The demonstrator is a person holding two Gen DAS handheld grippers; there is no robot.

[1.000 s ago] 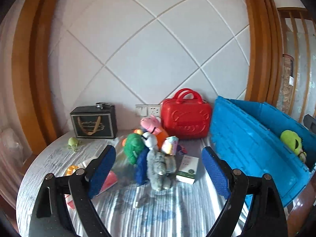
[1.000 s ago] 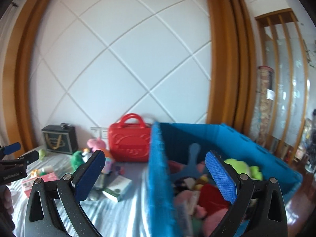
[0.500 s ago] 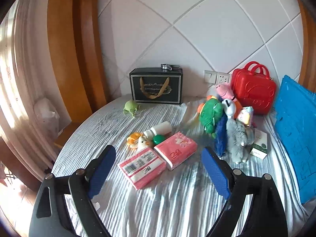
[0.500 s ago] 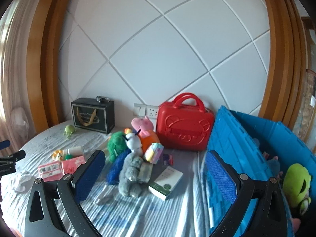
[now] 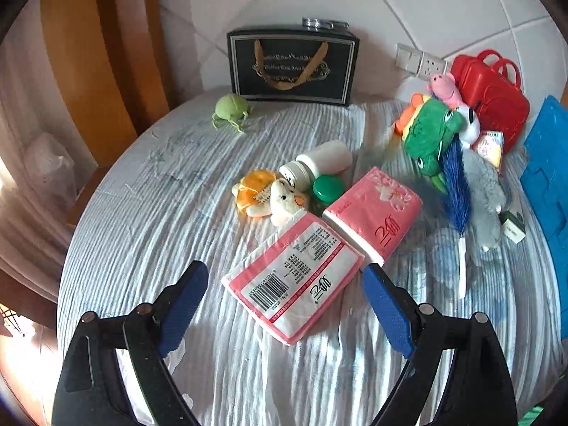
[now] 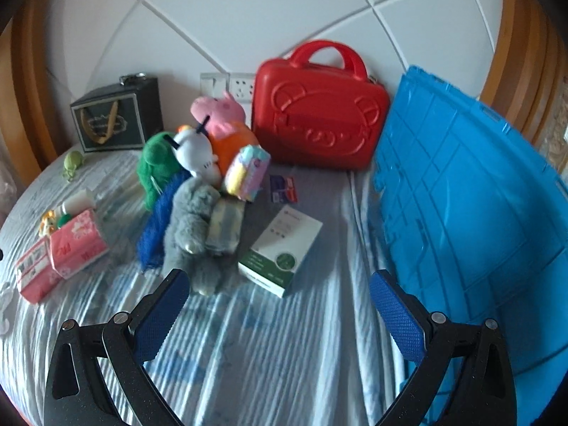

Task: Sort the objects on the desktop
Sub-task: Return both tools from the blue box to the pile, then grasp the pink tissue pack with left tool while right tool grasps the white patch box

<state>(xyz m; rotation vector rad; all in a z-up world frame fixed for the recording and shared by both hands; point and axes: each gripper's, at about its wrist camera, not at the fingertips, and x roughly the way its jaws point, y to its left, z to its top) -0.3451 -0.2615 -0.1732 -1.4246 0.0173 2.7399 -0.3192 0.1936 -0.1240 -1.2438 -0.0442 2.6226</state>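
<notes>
We see the left tool (image 5: 285, 285) with its jaws wide apart, empty, just near of a tissue pack (image 5: 296, 280): flat, pink and white, barcode up, on the striped desk (image 5: 149, 213). Our right tool (image 6: 278, 296) also gapes, near a white-green box (image 6: 280, 255).

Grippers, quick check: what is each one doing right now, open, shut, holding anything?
Left gripper: open, holding nothing, above the pink tissue pack.
Right gripper: open, holding nothing, near the white and green box.

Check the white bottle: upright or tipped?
Tipped: the white bottle lies on its side on the tablecloth, cap toward the plush duck.
</notes>
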